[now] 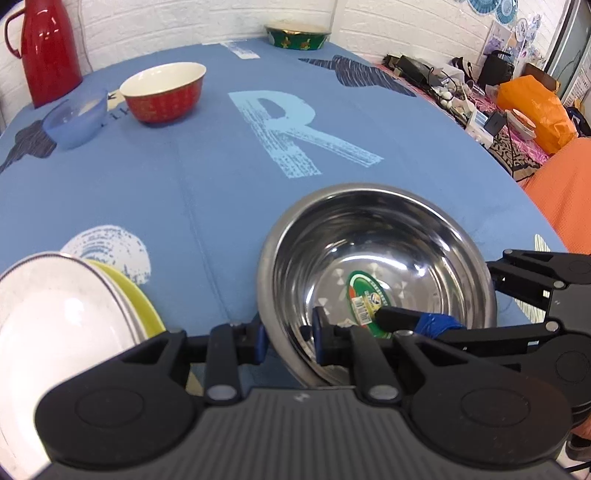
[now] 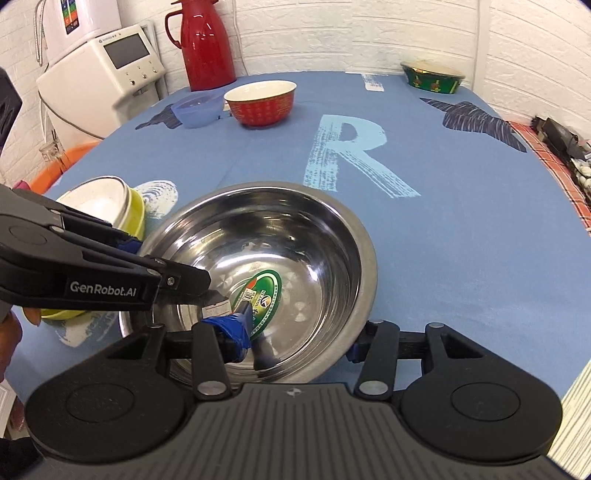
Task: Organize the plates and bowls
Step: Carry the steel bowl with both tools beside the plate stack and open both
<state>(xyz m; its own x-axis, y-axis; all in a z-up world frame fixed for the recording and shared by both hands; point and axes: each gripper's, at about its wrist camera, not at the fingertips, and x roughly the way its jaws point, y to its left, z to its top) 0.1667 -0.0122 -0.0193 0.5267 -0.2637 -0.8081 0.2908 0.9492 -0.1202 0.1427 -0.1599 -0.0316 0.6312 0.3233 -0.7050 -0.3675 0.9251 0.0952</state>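
Note:
A steel bowl (image 1: 380,266) with a green sticker sits near the front of the blue table; it also shows in the right wrist view (image 2: 266,266). My left gripper (image 1: 288,343) straddles its near-left rim, one finger inside, one outside, with a gap to the rim. My right gripper (image 2: 299,343) straddles its near-right rim the same way; its blue-taped finger (image 1: 436,325) reaches into the bowl. A white bowl nested in a yellow bowl (image 1: 70,306) stands left of the steel bowl (image 2: 107,203). A red bowl (image 1: 164,92) and a blue plastic bowl (image 1: 75,118) stand far left.
A green patterned bowl (image 1: 297,35) stands at the table's far edge by the wall. A red thermos (image 1: 46,48) stands at the far left corner. A white appliance (image 2: 99,66) is beyond the table's left. A cluttered side table (image 1: 498,96) is to the right.

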